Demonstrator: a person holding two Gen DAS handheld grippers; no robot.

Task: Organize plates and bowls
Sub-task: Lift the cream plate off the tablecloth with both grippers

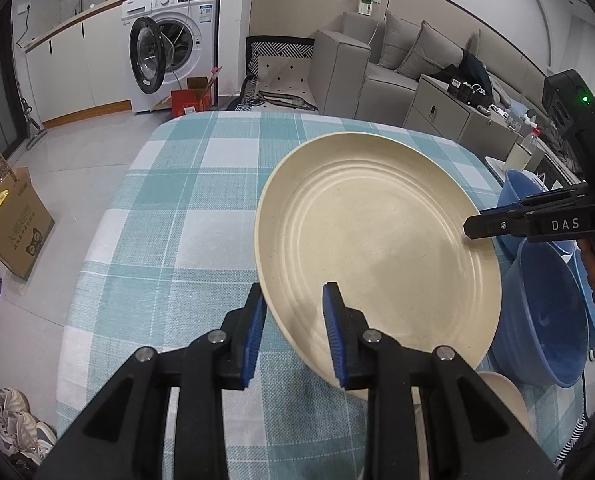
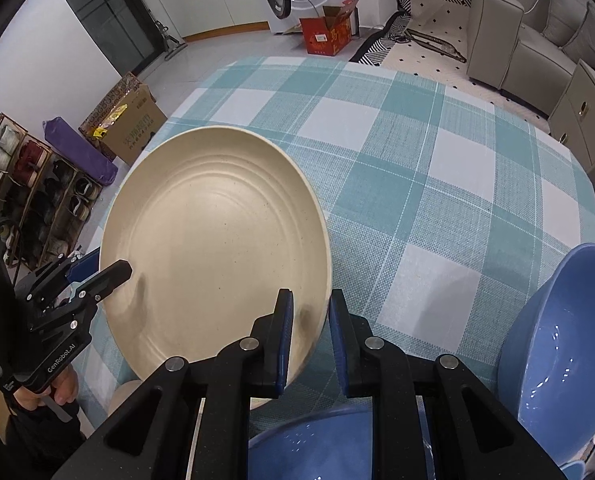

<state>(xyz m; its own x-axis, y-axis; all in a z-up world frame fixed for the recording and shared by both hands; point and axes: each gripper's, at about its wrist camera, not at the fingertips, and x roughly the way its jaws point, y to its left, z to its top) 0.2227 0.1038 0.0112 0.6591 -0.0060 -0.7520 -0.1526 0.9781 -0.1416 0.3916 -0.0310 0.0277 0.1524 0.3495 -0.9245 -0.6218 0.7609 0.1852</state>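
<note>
A large cream plate [image 1: 377, 236] is held up over the checked tablecloth [image 1: 169, 208]; it also shows in the right wrist view [image 2: 217, 240]. My left gripper [image 1: 295, 336] has its blue pads either side of the plate's near rim, closed on it. My right gripper [image 2: 309, 344] straddles the opposite rim and grips it too; it shows in the left wrist view [image 1: 481, 226] at the plate's right edge. Blue bowls [image 2: 569, 344] stand at the right, one [image 1: 545, 312] beside the plate. Another cream dish [image 1: 501, 400] lies under the plate's near edge.
The table's far half [image 2: 437, 128] carries only the cloth. A blue bowl [image 2: 317, 444] sits right below my right gripper. A cardboard box [image 1: 17, 220], shoes and a shoe rack [image 2: 29, 188] are on the floor to the left; a sofa [image 1: 377, 68] stands beyond.
</note>
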